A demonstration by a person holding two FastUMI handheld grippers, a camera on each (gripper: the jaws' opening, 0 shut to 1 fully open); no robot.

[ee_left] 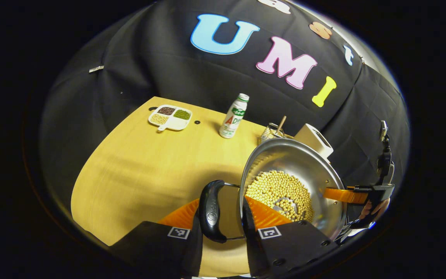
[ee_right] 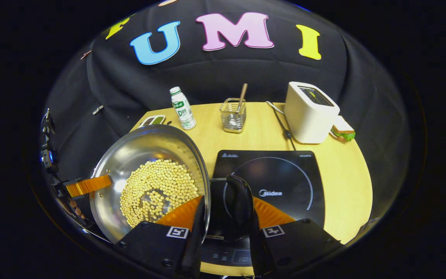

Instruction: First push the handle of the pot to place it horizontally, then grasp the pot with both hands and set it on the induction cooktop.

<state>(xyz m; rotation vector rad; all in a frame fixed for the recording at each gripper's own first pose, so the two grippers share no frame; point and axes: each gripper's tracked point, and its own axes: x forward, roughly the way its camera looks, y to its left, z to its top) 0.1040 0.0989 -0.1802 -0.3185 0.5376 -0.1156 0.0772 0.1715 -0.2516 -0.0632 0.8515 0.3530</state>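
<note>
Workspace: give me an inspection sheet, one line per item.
Surface: wooden table, round-edged.
Job's things: steel pot holding soybeans, lifted and tilted, beside the induction cooktop; its right handle hangs over the cooktop.
Clutter: toaster, wire basket with a spoon, drink bottle, divided dish of grains, small green-and-tan item by the toaster.
Grippers: left gripper shut on the pot's left handle; right gripper shut on the right handle.
Cables: black cord running from the toaster toward the cooktop.
Surroundings: black cloth wall.
</note>
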